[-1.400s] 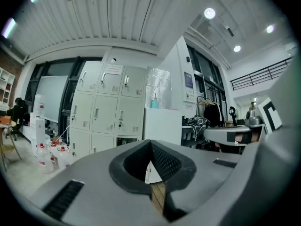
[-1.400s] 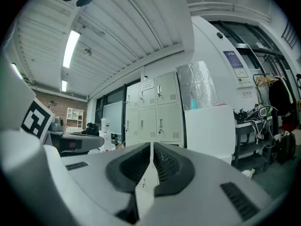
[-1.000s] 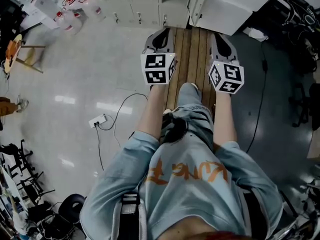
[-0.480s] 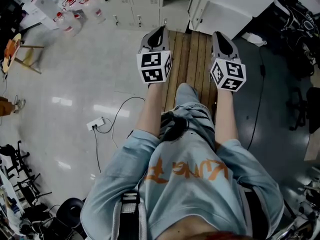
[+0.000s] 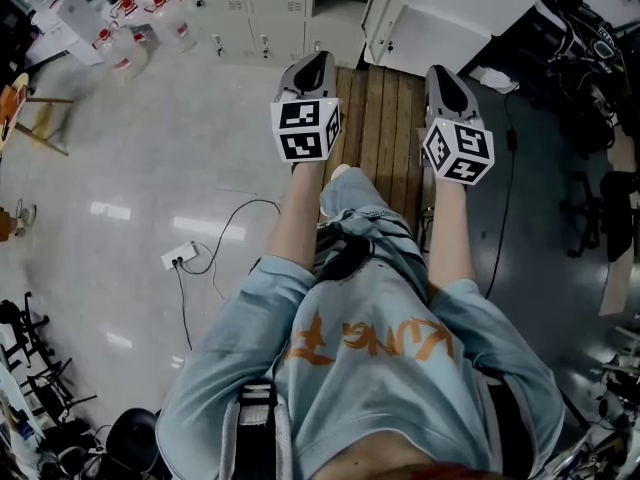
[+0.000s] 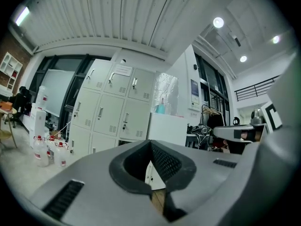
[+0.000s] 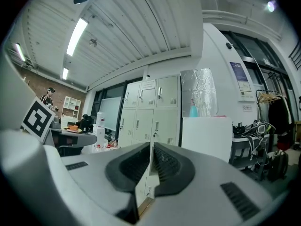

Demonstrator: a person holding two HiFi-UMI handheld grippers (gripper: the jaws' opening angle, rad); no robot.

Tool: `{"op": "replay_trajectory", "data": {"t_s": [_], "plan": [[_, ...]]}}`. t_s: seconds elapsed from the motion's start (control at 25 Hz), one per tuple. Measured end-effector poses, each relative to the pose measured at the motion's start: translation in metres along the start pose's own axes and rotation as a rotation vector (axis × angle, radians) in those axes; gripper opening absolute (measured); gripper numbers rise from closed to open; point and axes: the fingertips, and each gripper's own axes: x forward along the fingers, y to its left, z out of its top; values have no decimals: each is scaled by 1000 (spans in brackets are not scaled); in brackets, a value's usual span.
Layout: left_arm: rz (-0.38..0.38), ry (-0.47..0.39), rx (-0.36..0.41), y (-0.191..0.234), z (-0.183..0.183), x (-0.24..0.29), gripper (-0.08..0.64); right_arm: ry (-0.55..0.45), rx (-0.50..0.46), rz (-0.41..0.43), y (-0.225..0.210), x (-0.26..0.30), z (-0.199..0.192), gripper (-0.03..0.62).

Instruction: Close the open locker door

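At the top edge of the head view, the open locker door (image 5: 381, 13) stands swung out from the bank of pale lockers (image 5: 255, 3). The frame cuts off its upper part, so its hinge side cannot be made out. Just to its right a large white cabinet (image 5: 450, 18) fills the corner, also cropped. The person stands on a strip of wooden planks (image 5: 385, 118) that runs up to the door, with both arms held forward.

The left gripper (image 5: 314, 68) points at the lockers, well short of them. Its own view shows the dark pads pressed together with nothing between them. Only a sliver of a pale door and some wood shows through the notch above the tips.

The right gripper (image 5: 443, 76) is held level with it, near the door but apart from it. Its jaws are closed to a thin slit and pinch nothing. Through that slit a narrow strip of a pale door edge is visible, too little to tell its angle.

Off to the left, bottles (image 5: 125, 38) cluster on the floor, small and blurred. A power strip (image 5: 177, 256) lies there with its cable trailing.
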Motion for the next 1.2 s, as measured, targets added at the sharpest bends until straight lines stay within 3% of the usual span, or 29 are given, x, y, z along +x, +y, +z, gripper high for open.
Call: {"op": "replay_trajectory", "data": {"t_s": [0.36,0.64,0.92,1.2], "plan": [[31,24,12,29,-5,25,18,7,34,28,4,37,-13,43],[2,50,34,33,-15,78,18,8,69,9,-27,84,-25,43],[-19,79,7,39,-26,131,18,40,107,46,-42,147,-47,43],[-41,206,-4,53,-74,186,18,123,178,70,-49,199,-99,43]]}}
